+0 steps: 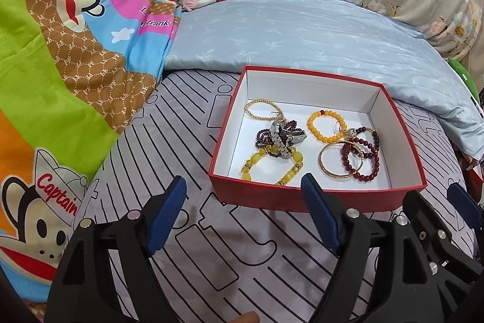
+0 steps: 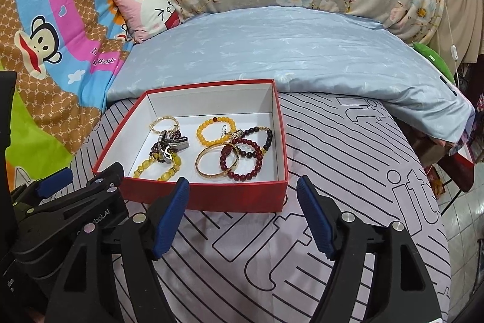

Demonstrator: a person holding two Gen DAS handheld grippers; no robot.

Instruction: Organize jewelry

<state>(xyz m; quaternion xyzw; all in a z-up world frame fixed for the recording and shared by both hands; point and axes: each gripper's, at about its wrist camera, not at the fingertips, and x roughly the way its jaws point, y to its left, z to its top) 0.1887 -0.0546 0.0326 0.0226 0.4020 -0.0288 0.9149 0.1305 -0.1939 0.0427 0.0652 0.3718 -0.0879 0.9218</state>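
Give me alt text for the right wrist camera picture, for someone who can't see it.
An open red box of bracelets, including a gold bangle and dark red beads, sits on a striped bedsheet. The right gripper is open and empty just before it, the left gripper alongside.

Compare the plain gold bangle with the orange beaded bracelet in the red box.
The plain gold bangle is one smooth, rigid metal ring; the orange beaded bracelet is a string of round beads with one dark red bead. The bangle makes the wider loop and lies nearer the red box's front wall; the beaded one lies further back. A dark red beaded bracelet overlaps the bangle. Both lie flat on the white floor.
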